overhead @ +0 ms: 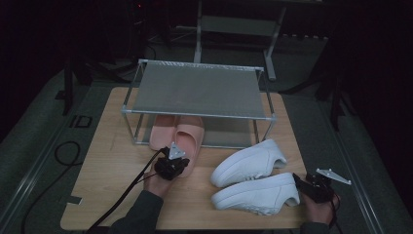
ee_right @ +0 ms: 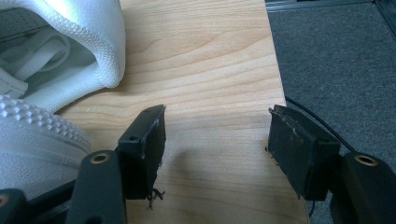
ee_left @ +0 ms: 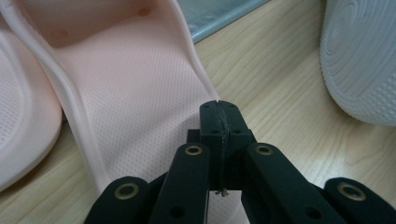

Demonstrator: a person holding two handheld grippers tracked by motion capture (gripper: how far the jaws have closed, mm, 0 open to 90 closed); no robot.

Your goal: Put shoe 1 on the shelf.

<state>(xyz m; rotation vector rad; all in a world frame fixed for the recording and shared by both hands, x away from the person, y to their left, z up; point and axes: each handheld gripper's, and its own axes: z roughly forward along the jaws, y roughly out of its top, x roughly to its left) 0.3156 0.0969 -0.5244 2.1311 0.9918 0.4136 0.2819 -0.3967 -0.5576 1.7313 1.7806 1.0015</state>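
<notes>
While left gripper [ee_left: 219, 122] pinches textured pink slipper [ee_left: 140, 88], right gripper [ee_right: 215, 140] gapes.

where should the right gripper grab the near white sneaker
Take the near white sneaker by its heel collar, coming from the right, where the right gripper waits open. The heel points that way and its thin rim fits between the jaws; the toe is broad and rounded.

Two pink slippers [overhead: 176, 134] lie mid-frame, toes under the rack; two white sneakers [overhead: 251, 179] lie sideways at lower right.
</notes>
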